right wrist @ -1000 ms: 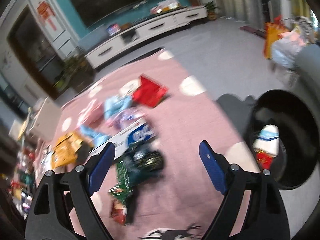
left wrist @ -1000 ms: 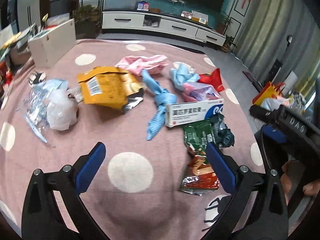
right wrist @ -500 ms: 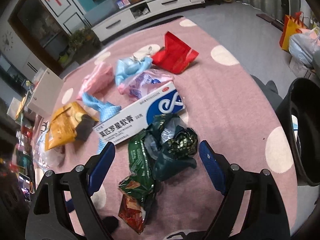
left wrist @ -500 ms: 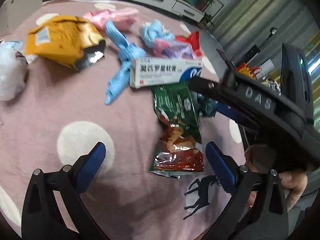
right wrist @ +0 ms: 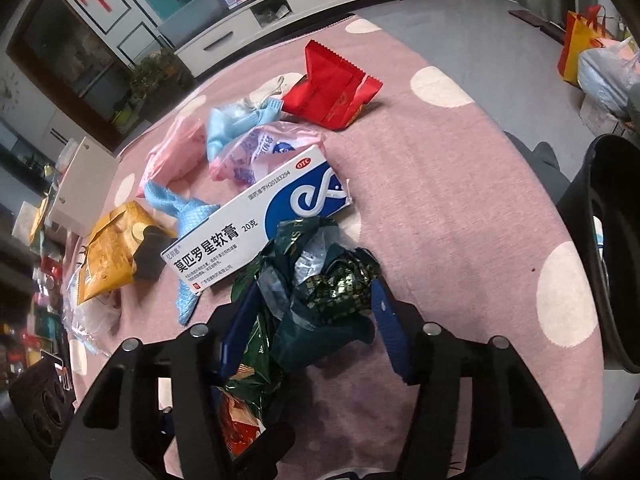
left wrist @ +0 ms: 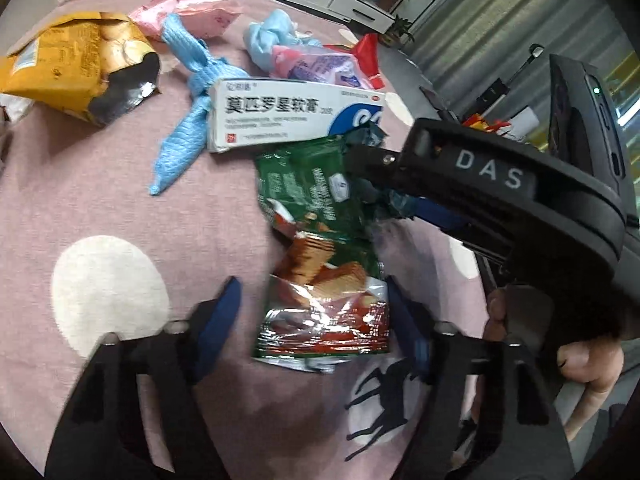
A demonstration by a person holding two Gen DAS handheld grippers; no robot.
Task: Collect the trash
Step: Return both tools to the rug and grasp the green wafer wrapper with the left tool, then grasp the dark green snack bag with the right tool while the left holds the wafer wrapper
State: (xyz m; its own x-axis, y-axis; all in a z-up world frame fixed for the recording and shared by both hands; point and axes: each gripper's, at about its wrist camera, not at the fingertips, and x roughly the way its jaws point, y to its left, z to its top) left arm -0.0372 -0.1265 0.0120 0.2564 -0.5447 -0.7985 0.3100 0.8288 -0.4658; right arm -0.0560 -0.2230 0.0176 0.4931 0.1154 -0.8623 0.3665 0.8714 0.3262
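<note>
The left gripper (left wrist: 310, 312) brackets the near, silvery end of the green-and-red snack wrapper (left wrist: 320, 264), jaws part-closed, right finger touching, not yet clamped. The wrapper's long axis runs away from it across the pink dotted rug (left wrist: 100, 208). The right gripper (right wrist: 316, 312) straddles the crumpled dark-green foil wad (right wrist: 328, 276), fingers close around it; a firm pinch cannot be confirmed. Beyond lies the white ointment box (right wrist: 256, 226). The black bin (right wrist: 608, 240) sits off the rug's right edge
</note>
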